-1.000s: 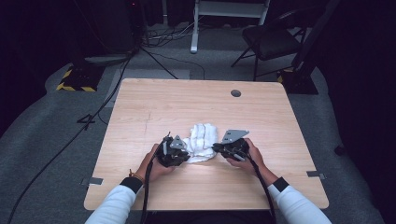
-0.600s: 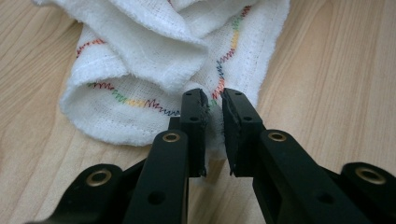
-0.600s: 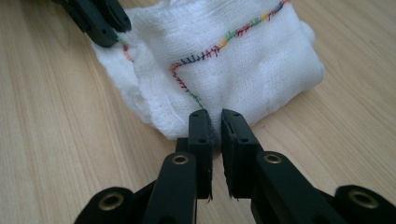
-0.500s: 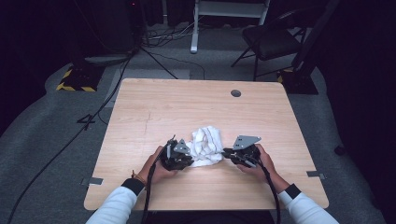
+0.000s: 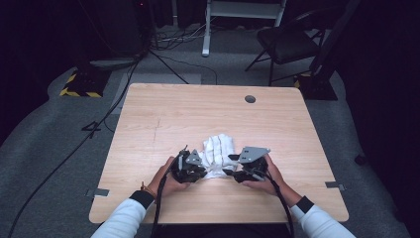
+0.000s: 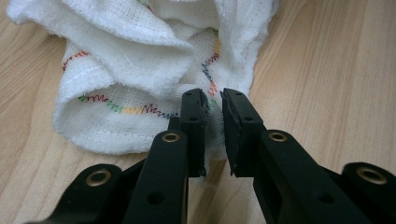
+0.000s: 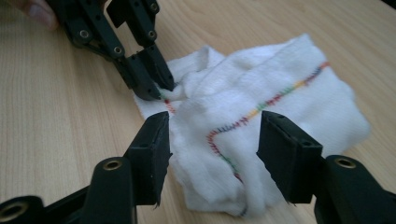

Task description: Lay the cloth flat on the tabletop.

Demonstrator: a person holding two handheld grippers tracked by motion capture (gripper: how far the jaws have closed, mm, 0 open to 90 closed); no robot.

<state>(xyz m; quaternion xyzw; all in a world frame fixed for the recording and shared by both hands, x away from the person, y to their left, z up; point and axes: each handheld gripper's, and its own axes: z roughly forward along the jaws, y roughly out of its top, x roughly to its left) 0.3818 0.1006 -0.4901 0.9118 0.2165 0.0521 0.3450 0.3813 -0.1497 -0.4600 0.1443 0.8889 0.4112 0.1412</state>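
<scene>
1. Holding a corner of the white cloth (image 6: 154,79) pinched in my left gripper (image 6: 213,126), I keep that hand where it is; the cloth lies bunched on the table (image 5: 163,114) between both hands, near the front edge.
2. My right gripper (image 7: 212,154) has just been opening; its jaws now stand wide on either side of a fold, the pads pressing nothing.
3. To do this well, I'd pick the stitched coloured hem (image 7: 261,107) as my next hold, well apart from the left pinch.
4. I'd close on a single layer only, then draw the hands apart to flatten the cloth.
</scene>
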